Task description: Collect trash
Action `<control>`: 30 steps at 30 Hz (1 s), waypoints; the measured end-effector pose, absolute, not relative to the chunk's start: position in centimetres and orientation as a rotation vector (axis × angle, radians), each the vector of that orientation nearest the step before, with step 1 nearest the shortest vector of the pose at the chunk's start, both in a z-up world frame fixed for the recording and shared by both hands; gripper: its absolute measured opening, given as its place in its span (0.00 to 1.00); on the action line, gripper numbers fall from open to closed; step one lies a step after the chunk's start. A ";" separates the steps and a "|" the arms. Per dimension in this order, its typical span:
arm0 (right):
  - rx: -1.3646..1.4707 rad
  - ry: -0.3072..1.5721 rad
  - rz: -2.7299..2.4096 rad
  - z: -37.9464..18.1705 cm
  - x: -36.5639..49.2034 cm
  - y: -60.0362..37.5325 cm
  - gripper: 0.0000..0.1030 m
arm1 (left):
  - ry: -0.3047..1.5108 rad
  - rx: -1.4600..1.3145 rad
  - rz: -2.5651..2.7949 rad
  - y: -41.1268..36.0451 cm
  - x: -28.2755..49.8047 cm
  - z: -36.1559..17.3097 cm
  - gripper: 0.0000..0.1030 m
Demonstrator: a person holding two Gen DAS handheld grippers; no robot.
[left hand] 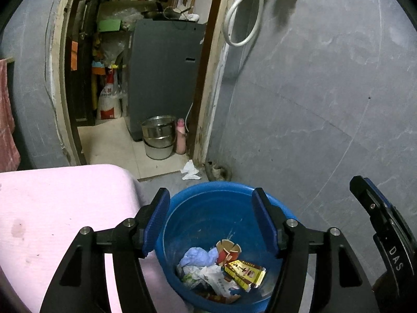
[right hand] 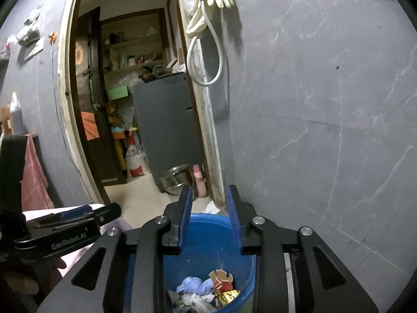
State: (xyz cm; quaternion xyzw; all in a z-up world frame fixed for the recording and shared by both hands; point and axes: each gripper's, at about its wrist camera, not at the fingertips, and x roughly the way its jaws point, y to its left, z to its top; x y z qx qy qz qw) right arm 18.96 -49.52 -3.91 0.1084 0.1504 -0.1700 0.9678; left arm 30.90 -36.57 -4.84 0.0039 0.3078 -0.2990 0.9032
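Grippers hung over the blue bucket [left hand: 208,208] of trash [left hand: 221,271]: left gripper [left hand: 211,220] wide apart, right gripper [right hand: 209,217] narrowly parted, both empty.

Glossy blue plastic bucket [left hand: 182,224]; crumpled paper wrappers [left hand: 245,274]; shiny metal pail [left hand: 158,137]; matt grey wall [left hand: 312,91].
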 end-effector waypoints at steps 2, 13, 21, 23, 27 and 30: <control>0.213 0.302 -0.343 -3.6 18.7 -49.3 0.26 | 0.631 -0.001 -0.618 -36.2 30.8 -4.4 0.61; 0.206 0.269 -0.336 -1.1 16.2 -47.9 0.64 | 0.529 -0.064 -0.596 -32.5 28.2 -0.4 0.91; 0.200 0.254 -0.312 1.2 13.8 -45.9 0.86 | 0.454 -0.079 -0.572 -28.8 25.1 1.8 0.96; 0.195 0.253 -0.313 1.5 13.3 -45.3 0.91 | 0.436 -0.074 -0.569 -28.1 24.3 2.4 0.96; 0.200 0.242 -0.304 2.1 11.9 -44.2 0.99 | 0.398 -0.053 -0.561 -26.5 22.2 3.2 0.96; 0.198 0.240 -0.300 2.5 10.9 -43.4 1.00 | 0.383 -0.047 -0.557 -25.4 21.0 3.6 0.97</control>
